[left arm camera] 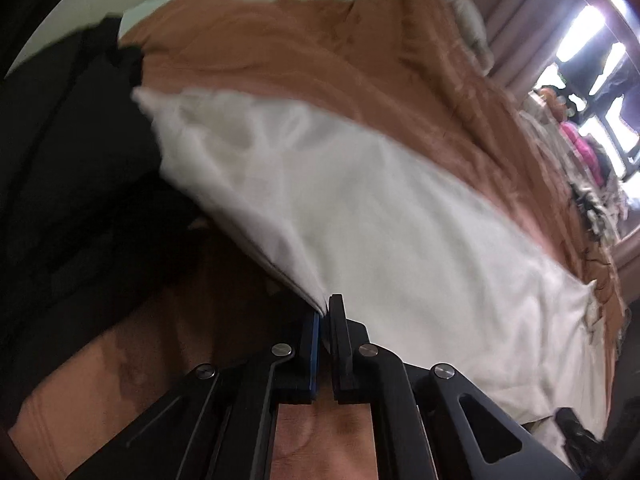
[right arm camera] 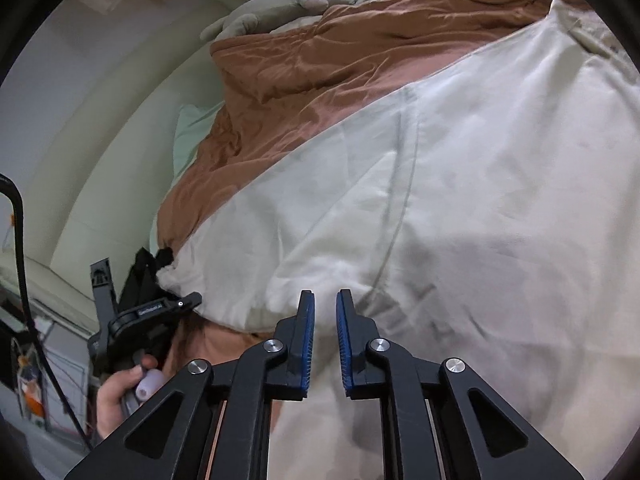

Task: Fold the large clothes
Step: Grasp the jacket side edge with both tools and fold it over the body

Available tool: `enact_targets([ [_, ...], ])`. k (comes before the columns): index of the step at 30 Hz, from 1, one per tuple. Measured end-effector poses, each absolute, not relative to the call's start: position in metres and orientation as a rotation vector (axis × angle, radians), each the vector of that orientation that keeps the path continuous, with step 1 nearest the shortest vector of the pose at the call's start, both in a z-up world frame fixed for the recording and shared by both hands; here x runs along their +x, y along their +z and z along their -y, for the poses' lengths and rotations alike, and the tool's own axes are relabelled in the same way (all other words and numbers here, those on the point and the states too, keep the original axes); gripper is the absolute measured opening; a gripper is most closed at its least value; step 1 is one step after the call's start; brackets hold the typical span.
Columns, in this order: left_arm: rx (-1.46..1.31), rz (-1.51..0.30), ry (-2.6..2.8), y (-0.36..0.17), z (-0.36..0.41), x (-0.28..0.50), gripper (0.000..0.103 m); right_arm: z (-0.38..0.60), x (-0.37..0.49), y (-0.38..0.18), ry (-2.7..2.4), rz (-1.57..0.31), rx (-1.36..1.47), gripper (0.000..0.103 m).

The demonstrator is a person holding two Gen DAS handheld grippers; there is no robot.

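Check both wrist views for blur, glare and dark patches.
Left wrist: white cloth smeared by motion blur, window blown out at upper right, left side sunk in shadow. Right wrist: sharper, evenly lit, fisheye bending the wall; the orange quilt shows crisp creases.

White garment (right arm camera: 460,200) lies on what seems a brown-covered bed (right arm camera: 304,80).

Left hand-held gripper (left arm camera: 325,312) clamped; right hand-held gripper (right arm camera: 325,300) slightly parted.

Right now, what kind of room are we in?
Most likely a bedroom: a white garment lies spread on a rust-brown quilt, a pale pillow sits at its edge, and pinkish curtains hang behind.
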State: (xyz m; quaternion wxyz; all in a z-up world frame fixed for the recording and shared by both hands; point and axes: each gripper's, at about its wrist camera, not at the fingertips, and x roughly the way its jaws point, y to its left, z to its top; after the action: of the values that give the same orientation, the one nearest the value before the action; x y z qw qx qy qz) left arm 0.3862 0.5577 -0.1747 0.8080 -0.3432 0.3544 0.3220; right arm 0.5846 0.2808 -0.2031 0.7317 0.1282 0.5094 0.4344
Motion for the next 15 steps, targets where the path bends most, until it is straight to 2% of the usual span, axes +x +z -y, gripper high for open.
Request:
enact_targets([
  [3, -0.634, -0.709, 0.661, -0.145, -0.547, 0.392, 0.003, -0.288, 0.59, -0.219, 0.939, -1.191, 0.305, 0.008],
  [10, -0.604, -0.608, 0.597, -0.068, -0.536, 0.404, 0.002, -0.31, 0.59, -0.253, 1.042, -1.329, 0.393, 0.007],
  [15, -0.515, -0.586, 0.516, -0.016, -0.5, 0.434, 0.002, -0.308, 0.594, -0.246, 1.048, -1.341, 0.382, 0.006],
])
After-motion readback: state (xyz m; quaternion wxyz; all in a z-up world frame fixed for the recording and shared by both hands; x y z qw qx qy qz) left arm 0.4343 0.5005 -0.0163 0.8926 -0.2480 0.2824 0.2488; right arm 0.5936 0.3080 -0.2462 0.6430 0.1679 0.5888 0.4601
